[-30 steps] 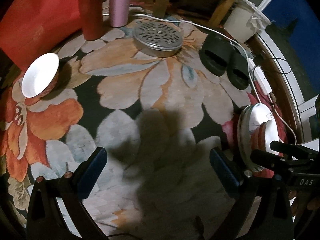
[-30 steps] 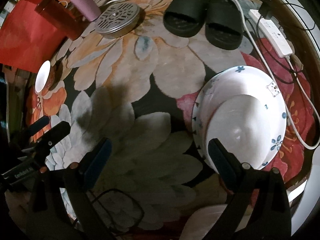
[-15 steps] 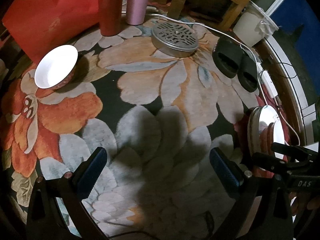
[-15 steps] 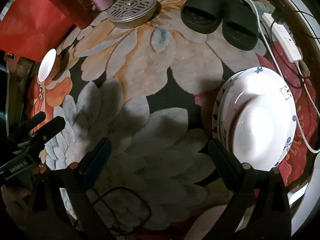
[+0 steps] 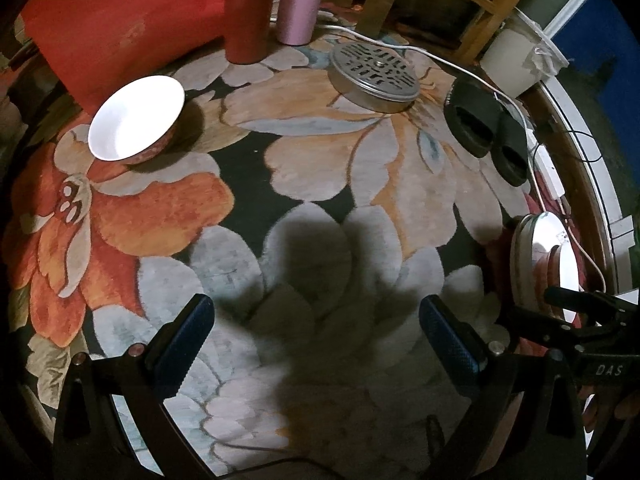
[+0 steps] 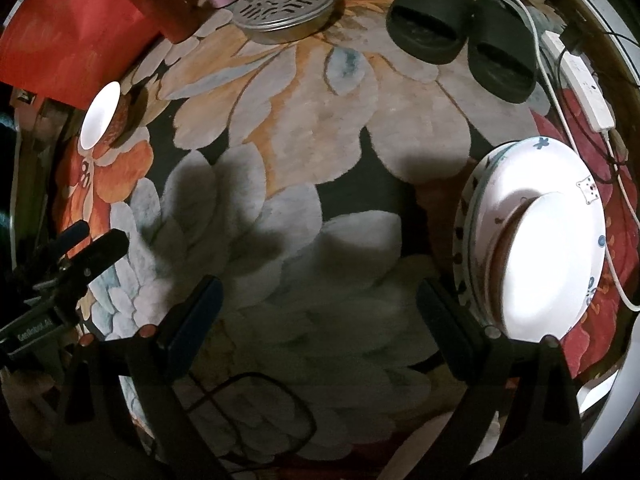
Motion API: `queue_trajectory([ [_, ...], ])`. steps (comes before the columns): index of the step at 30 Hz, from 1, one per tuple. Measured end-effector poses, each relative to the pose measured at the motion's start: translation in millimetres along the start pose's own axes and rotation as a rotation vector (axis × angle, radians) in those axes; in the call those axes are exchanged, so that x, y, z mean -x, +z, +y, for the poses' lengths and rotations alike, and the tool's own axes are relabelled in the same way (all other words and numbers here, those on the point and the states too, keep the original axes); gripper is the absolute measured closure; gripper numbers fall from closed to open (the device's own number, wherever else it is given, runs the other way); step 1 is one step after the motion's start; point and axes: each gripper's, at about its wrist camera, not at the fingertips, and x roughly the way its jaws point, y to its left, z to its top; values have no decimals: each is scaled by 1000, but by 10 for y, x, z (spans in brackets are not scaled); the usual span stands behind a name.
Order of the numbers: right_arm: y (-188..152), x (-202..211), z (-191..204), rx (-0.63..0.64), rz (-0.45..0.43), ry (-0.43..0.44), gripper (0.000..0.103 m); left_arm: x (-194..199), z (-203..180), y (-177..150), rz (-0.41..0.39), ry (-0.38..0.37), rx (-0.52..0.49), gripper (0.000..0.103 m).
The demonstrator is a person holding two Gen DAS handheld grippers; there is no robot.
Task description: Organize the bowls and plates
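Loose bowl [image 5: 135,118] sits on the rug [image 5: 320,184]; plate stack [image 6: 532,236] well apart; left gripper [image 5: 316,344] and right gripper [image 6: 316,316] both spread, empty.

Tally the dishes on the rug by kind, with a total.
Bowls: 2, a loose bowl and a stacked bowl
Plates: 2, top plate on patterned plate
Total: 4

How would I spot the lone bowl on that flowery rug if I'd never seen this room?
Find the big red panel standing at the rug's far left edge. Just in front of it, on an orange flower, sits the lone bowl. Unlike the other bowl, which rests on stacked plates at the right, it stands alone: plain white inside, reddish pattern outside.
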Motion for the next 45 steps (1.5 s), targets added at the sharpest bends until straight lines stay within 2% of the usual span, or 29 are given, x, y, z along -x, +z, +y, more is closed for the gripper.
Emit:
queue_trajectory([
  [12,15,-103,215,30,13,6,5,-6,233,-67,8,17,23,1],
  [21,119,-212,559,89,11,13,5,0,640,-136,17,49,77,1],
  [31,10,-308,874,139,-11,46,5,56,887,-309,-39,19,144,1],
  [38,-49,-290,1037,170,-55,55,6,90,1047,-430,-68,54,190,1],
  [40,-71,-303,1084,176,-57,61,6,93,1099,-454,-57,86,199,1],
  [41,-76,-310,1102,177,-58,59,6,98,1120,-469,-54,107,200,1],
  [43,-93,-304,1155,180,-75,-26,6,115,1162,-499,-61,86,203,1],
  [45,-114,-279,1205,205,-101,-22,6,117,1200,-515,-53,75,218,1],
])
